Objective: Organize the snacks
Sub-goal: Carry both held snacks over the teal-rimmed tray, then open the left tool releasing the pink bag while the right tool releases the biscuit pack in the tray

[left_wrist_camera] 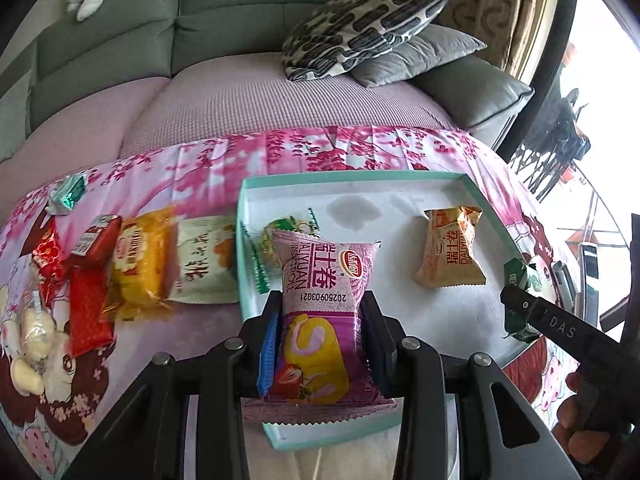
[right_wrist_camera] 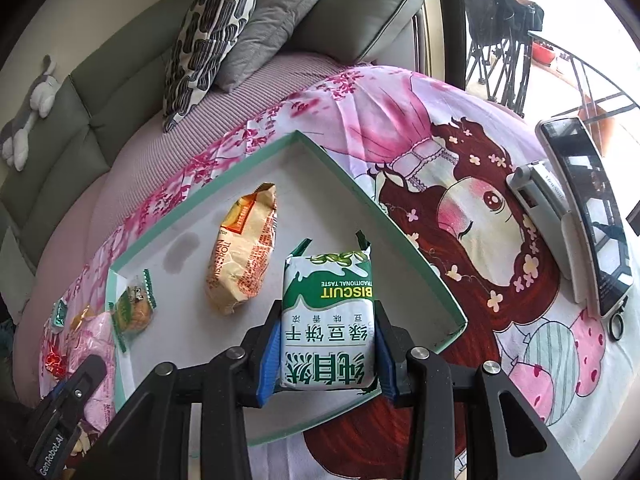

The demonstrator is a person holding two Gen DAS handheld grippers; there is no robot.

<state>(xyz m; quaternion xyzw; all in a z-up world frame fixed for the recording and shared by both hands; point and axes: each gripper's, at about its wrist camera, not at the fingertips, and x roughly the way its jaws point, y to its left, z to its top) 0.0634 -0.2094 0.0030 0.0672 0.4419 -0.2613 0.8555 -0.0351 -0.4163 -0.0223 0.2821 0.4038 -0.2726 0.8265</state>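
My left gripper (left_wrist_camera: 320, 312) is shut on a purple Swiss roll packet (left_wrist_camera: 320, 320) and holds it over the near part of the teal-rimmed white tray (left_wrist_camera: 352, 178). My right gripper (right_wrist_camera: 326, 328) is shut on a green and white biscuit packet (right_wrist_camera: 328, 320) over the tray's right part (right_wrist_camera: 400, 236). In the tray lie an orange Swiss roll packet (left_wrist_camera: 450, 252) (right_wrist_camera: 244, 252) and a small green-edged cake packet (left_wrist_camera: 280, 236) (right_wrist_camera: 134, 310). The right gripper's body shows at the right of the left wrist view (left_wrist_camera: 560, 324).
Left of the tray lie several loose snacks: a cream packet (left_wrist_camera: 206, 264), a yellow one (left_wrist_camera: 140, 264), red ones (left_wrist_camera: 90, 280), a green candy (left_wrist_camera: 68, 196). A phone (right_wrist_camera: 592, 216) and a grey device (right_wrist_camera: 548, 224) lie at the right. Sofa cushions (left_wrist_camera: 360, 32) are behind.
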